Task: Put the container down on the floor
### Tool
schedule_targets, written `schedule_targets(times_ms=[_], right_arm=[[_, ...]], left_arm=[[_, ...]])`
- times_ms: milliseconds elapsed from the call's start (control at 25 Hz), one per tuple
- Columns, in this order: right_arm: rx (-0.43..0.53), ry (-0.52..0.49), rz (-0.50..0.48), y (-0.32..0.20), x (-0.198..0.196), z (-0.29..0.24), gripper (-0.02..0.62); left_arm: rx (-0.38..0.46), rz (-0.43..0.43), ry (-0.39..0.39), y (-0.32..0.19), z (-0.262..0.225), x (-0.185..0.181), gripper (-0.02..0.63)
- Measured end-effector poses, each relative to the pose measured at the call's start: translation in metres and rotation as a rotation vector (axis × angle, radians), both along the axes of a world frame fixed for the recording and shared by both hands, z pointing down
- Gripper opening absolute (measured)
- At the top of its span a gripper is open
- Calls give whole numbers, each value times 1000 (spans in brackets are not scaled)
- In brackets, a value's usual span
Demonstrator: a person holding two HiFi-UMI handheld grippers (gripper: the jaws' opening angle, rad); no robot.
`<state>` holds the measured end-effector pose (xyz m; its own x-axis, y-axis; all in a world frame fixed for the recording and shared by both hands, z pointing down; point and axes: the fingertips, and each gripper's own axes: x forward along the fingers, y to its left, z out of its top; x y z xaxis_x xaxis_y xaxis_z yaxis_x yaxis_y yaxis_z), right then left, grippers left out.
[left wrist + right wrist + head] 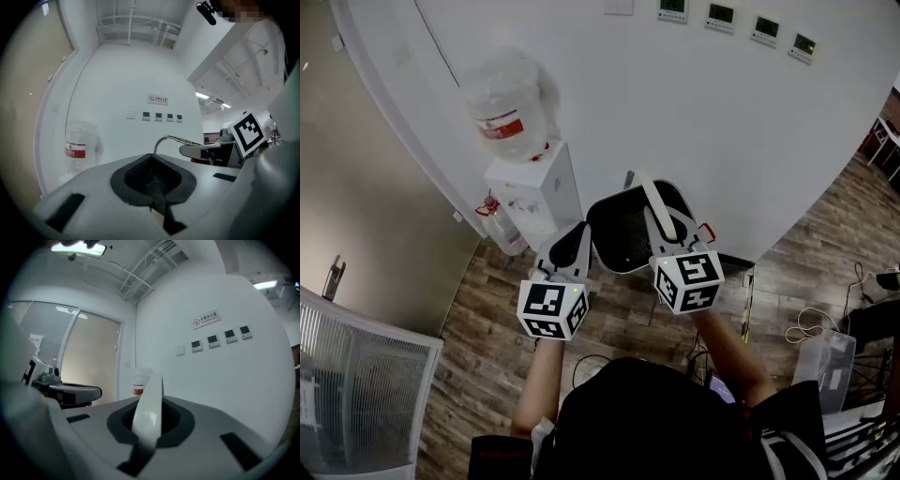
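Observation:
In the head view I hold a black mesh container (623, 230) up in the air over the wood floor (487, 328), close to the white wall. My left gripper (572, 246) is shut on its mesh rim (154, 180) at the left side. A white handle strip (652, 202) arches over the container, and my right gripper (670, 230) is shut on it. The strip (149, 416) runs up between the jaws in the right gripper view. The handle (164, 139) also curves across the left gripper view toward the right gripper's marker cube (248, 131).
A white water dispenser (534, 192) with a clear bottle (508, 103) stands against the curved wall just left of the container. Cables (811, 323) and a clear plastic box (825, 361) lie on the floor at right. A glass partition (347, 394) fills the lower left.

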<state>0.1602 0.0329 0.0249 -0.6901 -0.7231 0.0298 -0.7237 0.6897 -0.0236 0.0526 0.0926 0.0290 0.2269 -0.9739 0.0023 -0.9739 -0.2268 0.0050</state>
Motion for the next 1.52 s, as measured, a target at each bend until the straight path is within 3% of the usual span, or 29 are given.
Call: schedule_targets(times_ms=[480,1240,1520], right_arm=[[-15,-13,-14,-3,-1,3,34],[-28,-17,-54,-12,33,24,34],[-35,-33,-74,-14,29,25,34]], left_arm=[[0,-16,20,-3,1,-4,17],[-25,-62,2,-2,18,35,17],[-34,-85,15,3,20,31,17]])
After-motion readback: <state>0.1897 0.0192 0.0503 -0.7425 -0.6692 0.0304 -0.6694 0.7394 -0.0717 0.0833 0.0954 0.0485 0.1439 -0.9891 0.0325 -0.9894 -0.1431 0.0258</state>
